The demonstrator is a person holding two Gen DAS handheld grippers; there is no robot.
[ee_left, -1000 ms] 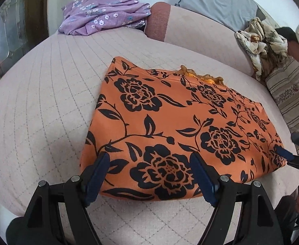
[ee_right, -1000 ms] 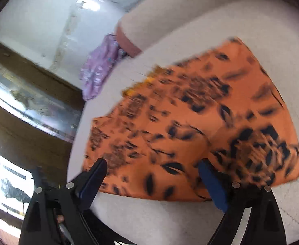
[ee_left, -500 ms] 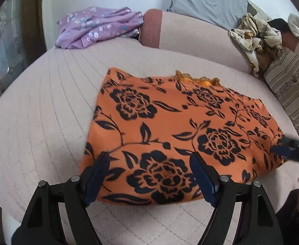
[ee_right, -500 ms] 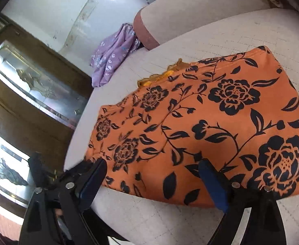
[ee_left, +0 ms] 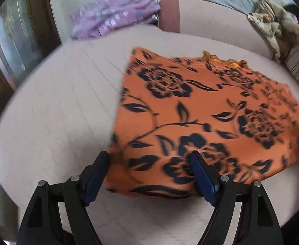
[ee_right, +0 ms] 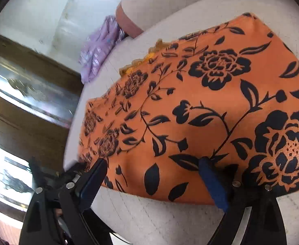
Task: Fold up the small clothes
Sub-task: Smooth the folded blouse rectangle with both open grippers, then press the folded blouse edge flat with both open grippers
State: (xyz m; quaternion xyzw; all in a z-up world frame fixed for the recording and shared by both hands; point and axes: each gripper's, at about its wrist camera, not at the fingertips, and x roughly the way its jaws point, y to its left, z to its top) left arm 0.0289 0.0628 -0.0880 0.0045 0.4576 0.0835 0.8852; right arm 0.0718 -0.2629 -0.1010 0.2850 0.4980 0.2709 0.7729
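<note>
The orange flowered cloth [ee_left: 200, 118] lies flat on the bed [ee_left: 57, 112], its near edge between both wide-open tongs, left [ee_left: 149, 175] and right [ee_right: 151, 181]; both have crept closer since.

Matt orange woven cloth printed with black flowers [ee_left: 200, 110], spread over quilted beige upholstery [ee_left: 53, 112]; glossy dark wooden cabinet with glass panel [ee_right: 27, 94]; crumpled lilac floral fabric [ee_left: 112, 16].
</note>
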